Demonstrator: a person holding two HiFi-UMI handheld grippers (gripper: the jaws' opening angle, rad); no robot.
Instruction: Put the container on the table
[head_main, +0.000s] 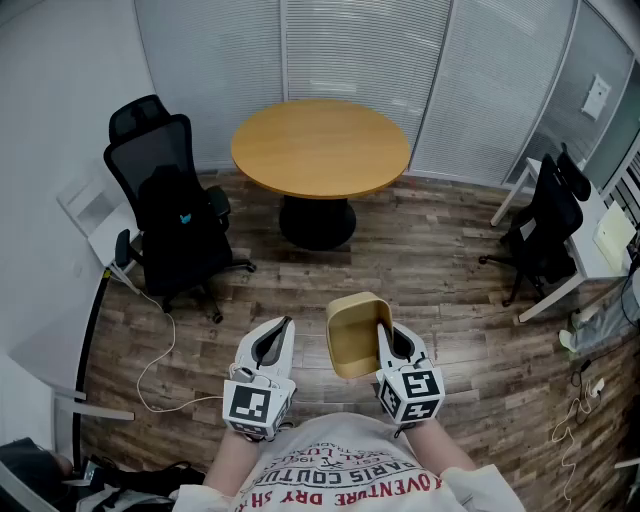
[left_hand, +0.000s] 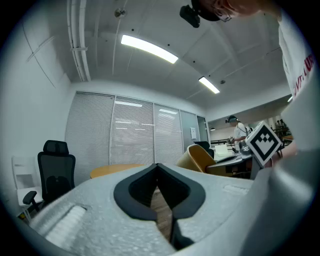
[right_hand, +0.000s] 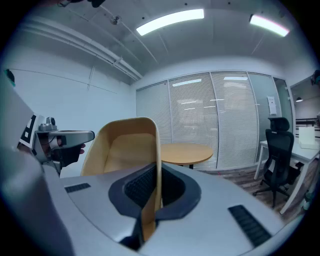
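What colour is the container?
Light tan-yellow all over; the container shows best in the right gripper view.

The left gripper (head_main: 287, 323) is held out in front of the body, pointing level, and its jaws are closed tip to tip with nothing between them. The right gripper (head_main: 381, 330) is just beside it, tipped a little down, and its jaws pinch one wall of the container (head_main: 350, 325). The left forearm (head_main: 232, 462) and the right forearm (head_main: 442, 452) reach forward side by side.

One table (head_main: 320, 148), one container (head_main: 355, 335), two chairs, left chair (head_main: 165, 215) and right chair (head_main: 545, 225); two grippers, left gripper (head_main: 286, 323) and right gripper (head_main: 382, 330).
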